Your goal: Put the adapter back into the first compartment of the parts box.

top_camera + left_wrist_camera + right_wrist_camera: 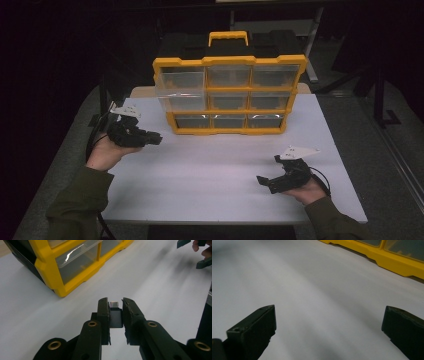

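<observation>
Adapter, small black plastic block with silver metal plug tip (115, 315), sits pinched between pads of left gripper (115, 305), held above white table (210, 170), near yellow organiser with clear drawers (229, 95); we judge it light, rigid, smooth, so prone to twist; we'd grip flat black sides, not plug; right gripper (267, 181) spread wide, empty, low over table.

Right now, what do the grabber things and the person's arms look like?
Both the left gripper and the right gripper are black with two chunky jaws, brass-coloured rivets, a pale three-cornered plate on top and a black trailing cable. The person wears olive-green sleeves.
</observation>
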Action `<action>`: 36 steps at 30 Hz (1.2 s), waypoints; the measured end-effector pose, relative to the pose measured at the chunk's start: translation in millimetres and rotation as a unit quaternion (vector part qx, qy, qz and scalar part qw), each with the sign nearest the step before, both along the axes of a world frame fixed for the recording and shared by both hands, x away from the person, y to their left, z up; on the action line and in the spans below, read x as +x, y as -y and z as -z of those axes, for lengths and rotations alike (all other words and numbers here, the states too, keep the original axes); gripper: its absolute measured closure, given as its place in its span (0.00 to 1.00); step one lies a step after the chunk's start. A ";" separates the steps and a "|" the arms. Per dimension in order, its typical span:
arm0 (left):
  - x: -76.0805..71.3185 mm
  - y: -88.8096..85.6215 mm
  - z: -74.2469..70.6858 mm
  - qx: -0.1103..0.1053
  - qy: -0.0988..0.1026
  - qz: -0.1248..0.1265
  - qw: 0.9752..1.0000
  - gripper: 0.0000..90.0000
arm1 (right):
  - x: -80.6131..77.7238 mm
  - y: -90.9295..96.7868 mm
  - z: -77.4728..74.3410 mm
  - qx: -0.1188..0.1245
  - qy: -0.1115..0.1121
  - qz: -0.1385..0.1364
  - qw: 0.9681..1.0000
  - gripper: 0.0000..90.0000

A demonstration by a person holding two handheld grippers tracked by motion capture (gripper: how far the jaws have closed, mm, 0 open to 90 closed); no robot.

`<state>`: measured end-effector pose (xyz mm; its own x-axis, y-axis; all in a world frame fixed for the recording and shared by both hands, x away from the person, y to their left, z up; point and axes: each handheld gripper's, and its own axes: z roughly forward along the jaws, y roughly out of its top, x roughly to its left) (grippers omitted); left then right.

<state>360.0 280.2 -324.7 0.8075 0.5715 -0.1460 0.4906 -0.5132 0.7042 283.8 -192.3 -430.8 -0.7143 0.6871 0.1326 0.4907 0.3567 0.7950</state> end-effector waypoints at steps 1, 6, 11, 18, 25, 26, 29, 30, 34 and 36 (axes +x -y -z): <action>0.3 -0.1 -2.0 0.000 0.000 0.000 1.000 0.85 | 0.1 0.1 0.0 0.000 0.001 0.000 1.000 0.00; 2.6 -1.0 -12.5 -0.001 0.003 0.004 1.000 0.85 | 0.1 0.0 0.1 0.000 0.000 0.000 1.000 0.00; 4.8 -2.1 -23.6 -0.005 0.005 0.007 1.000 0.85 | -0.1 -0.3 0.1 -0.001 -0.002 0.000 1.000 0.00; 7.9 -4.4 -41.9 -0.004 0.012 0.012 1.000 0.85 | 0.3 -0.1 0.1 0.000 -0.001 -0.001 1.000 0.00; 10.3 -7.6 -61.4 -0.006 0.019 0.014 1.000 0.85 | 0.2 -0.5 0.3 0.000 -0.001 0.000 1.000 0.00; 10.6 -7.9 -63.9 -0.007 0.020 0.014 1.000 0.85 | 0.2 -0.6 0.4 0.000 -0.001 0.000 1.000 0.00; 11.6 -9.8 -71.5 -0.008 0.024 0.014 1.000 0.85 | 0.2 -0.7 0.4 0.000 -0.002 0.000 1.000 0.00; 12.0 -10.7 -74.3 -0.010 0.026 0.015 1.000 0.85 | 0.2 -0.8 0.4 0.000 -0.002 0.000 1.000 0.00; 13.6 -14.1 -86.1 -0.015 0.031 0.014 0.999 0.85 | 0.3 -0.9 0.5 0.000 -0.003 0.000 1.000 0.00; 14.8 -15.0 -92.0 -0.014 0.034 0.012 0.999 0.85 | 0.5 -1.0 0.6 -0.001 -0.002 0.000 1.000 0.00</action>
<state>374.9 295.2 -232.7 0.8300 0.5478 -0.1053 0.4281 -0.5045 0.7498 284.3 -191.3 -431.5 -0.7136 0.6873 0.1354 0.4946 0.3575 0.7922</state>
